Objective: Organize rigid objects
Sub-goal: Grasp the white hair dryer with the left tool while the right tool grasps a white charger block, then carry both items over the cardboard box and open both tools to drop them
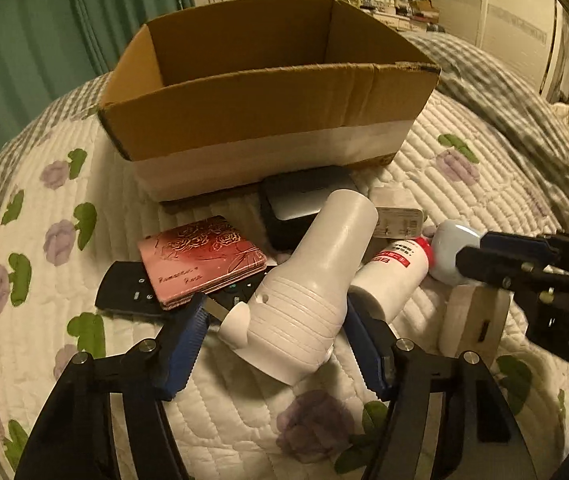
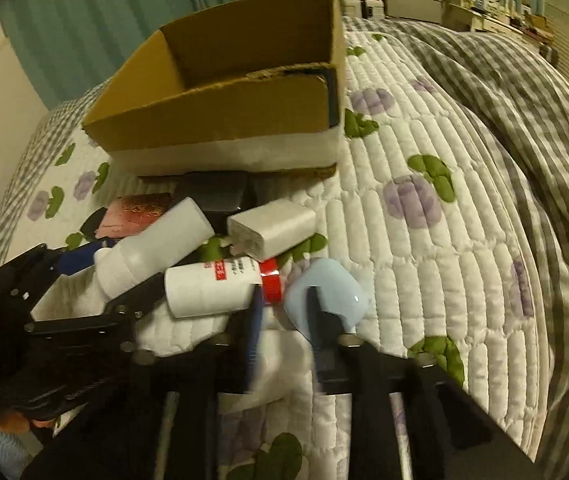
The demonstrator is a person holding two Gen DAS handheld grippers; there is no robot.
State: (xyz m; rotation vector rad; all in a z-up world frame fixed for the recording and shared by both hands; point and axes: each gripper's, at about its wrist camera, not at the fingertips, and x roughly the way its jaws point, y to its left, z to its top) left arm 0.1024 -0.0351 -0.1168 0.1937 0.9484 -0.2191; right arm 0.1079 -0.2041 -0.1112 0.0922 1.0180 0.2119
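A pile of objects lies on the quilt in front of an open cardboard box (image 1: 268,92) (image 2: 220,116). My left gripper (image 1: 276,320) has its jaws on either side of a large white ribbed bottle (image 1: 308,280) (image 2: 152,244), touching it. My right gripper (image 2: 284,312) (image 1: 480,256) is closing on a pale blue rounded case (image 2: 324,296) (image 1: 452,248), and its fingers are blurred. Beside it lie a small white bottle with a red cap (image 2: 212,288) (image 1: 392,276), a white charger (image 2: 272,228) (image 1: 398,222), a pink rose notebook (image 1: 200,264), a black remote (image 1: 128,292) and a dark box (image 1: 300,204).
A wooden block (image 1: 472,324) lies right of the pile. The white quilt with purple flowers (image 2: 424,240) covers the bed. A grey checked blanket (image 2: 524,112) is bunched at the right. Green curtains (image 1: 24,40) hang behind on the left. Cluttered shelves stand at the far wall.
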